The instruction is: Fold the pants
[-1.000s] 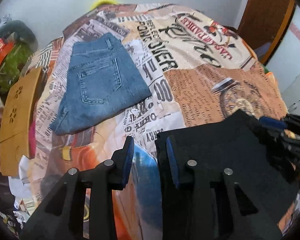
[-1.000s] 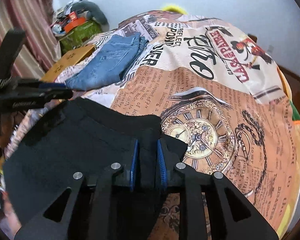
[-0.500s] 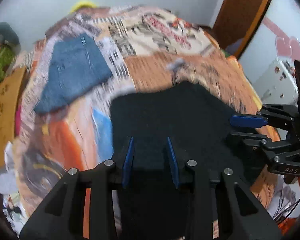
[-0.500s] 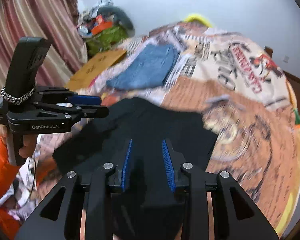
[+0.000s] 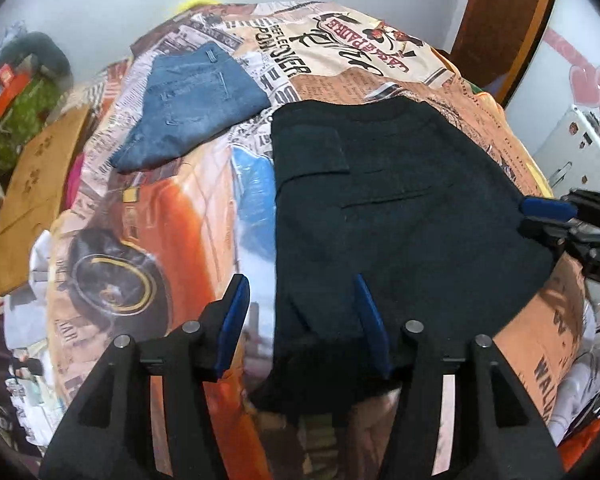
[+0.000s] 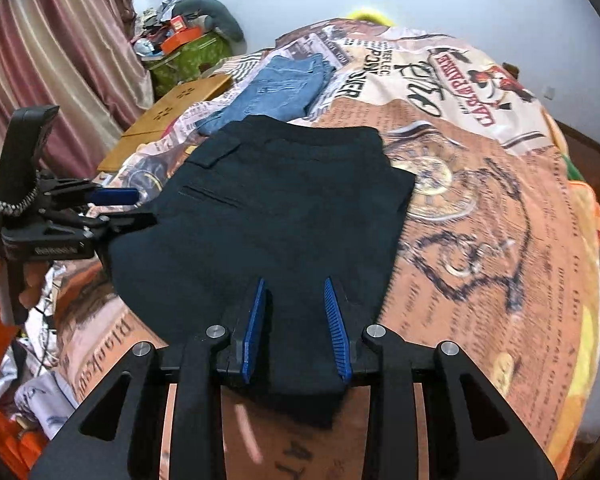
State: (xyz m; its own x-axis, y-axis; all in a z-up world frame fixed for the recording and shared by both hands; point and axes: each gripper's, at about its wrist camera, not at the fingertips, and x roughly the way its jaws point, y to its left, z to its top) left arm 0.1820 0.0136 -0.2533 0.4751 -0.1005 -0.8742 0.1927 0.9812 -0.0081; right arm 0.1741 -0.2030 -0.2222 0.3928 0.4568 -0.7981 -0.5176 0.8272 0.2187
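- Lying flat on the bed [image 5: 148, 240], the black pants [image 5: 400, 208] are already folded into a compact block; the waistband [image 6: 312, 136] is at the far end and the fold edge hangs over the near edge of the bed.
- Judging by the shape, most of the folding looks done: no loose legs trail out, and the back pocket [image 6: 216, 152] faces up. What may be left is one more fold to shorten the block, or simply smoothing and setting it aside.
- Its long axis runs from the near edge of the bed away toward the wall, waistband pointing away from both cameras.
- The left gripper [image 5: 300, 320] hovers at the near left corner of the pants, jaws spread wide, one over the bedspread and one over the cloth, holding nothing.
- The right gripper [image 6: 296, 320] sits over the near edge of the pants, jaws parted moderately, with cloth visible between them but not pinched.
- A folded pair of blue jeans [image 5: 196, 104] lies farther back on the bed, just beside the far left corner of the black pants.
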